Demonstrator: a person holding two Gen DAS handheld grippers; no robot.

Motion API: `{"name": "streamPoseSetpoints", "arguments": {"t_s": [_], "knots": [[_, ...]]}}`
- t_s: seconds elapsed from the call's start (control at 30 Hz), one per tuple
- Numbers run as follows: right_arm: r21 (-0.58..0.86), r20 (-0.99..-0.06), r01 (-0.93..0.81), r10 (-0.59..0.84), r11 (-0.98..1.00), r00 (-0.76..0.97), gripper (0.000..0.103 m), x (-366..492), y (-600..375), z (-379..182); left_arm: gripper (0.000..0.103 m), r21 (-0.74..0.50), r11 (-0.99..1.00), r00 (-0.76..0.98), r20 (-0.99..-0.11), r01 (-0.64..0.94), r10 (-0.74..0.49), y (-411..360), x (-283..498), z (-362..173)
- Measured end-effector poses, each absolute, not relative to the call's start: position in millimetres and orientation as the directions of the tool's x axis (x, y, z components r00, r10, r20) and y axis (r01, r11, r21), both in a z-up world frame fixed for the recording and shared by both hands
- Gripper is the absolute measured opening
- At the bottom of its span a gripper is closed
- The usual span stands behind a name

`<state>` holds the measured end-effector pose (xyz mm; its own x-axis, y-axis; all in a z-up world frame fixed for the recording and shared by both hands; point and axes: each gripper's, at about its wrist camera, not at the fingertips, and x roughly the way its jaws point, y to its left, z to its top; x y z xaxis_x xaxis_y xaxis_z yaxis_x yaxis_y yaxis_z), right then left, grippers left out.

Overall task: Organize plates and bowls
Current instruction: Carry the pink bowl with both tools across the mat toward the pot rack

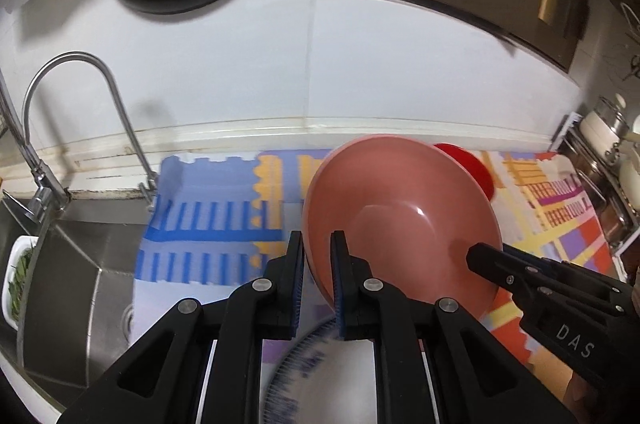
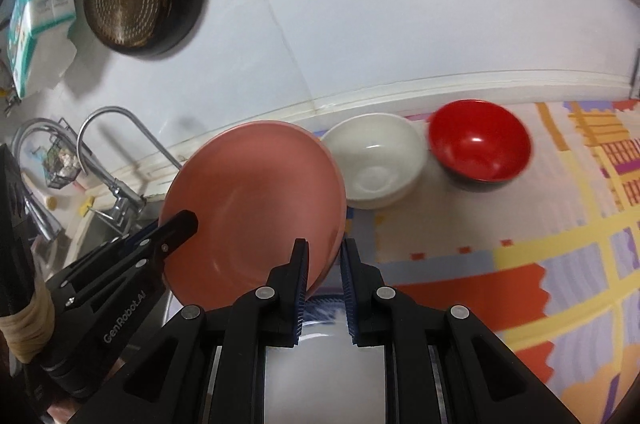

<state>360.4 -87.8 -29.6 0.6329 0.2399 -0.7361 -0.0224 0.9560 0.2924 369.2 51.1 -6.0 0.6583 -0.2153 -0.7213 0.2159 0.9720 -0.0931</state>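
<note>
Here, pink plate (image 1: 400, 220) tilted above the blue-rimmed plate (image 1: 296, 356), near the worktop's front edge | left claw (image 1: 317, 280) and right claw (image 2: 325, 288) each pinching its rim | likely rigid, glossy, slippery, breakable: hold opposite rims.

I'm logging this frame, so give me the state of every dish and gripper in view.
Pink plate: lifted, tilted on edge, gripped at both sides.
White bowl: upright on the mat, empty.
Red bowl: upright on the mat, empty.
Blue-rimmed plate: flat below the grippers.
Left gripper: shut on the pink plate's rim.
Right gripper: shut on the pink plate's rim.
</note>
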Motion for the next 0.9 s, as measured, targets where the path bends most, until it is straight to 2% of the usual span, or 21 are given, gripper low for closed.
{"name": "streamPoseSetpoints", "arguments": {"t_s": [0.43, 0.9], "knots": [[0.260, -0.742, 0.087, 0.141, 0.962, 0.656, 0.018, 310.9, -174.4, -23.3, 0.016, -0.138, 0.937, 0.588, -0.746, 0.322, -0.312, -42.8, 337.1, -10.8], [0.208, -0.781, 0.160, 0.065, 0.965, 0.622, 0.018, 280.9, -260.5, -39.7, 0.016, -0.157, 0.914, 0.501, -0.795, 0.374, -0.342, -129.5, 312.7, -37.4]]}}
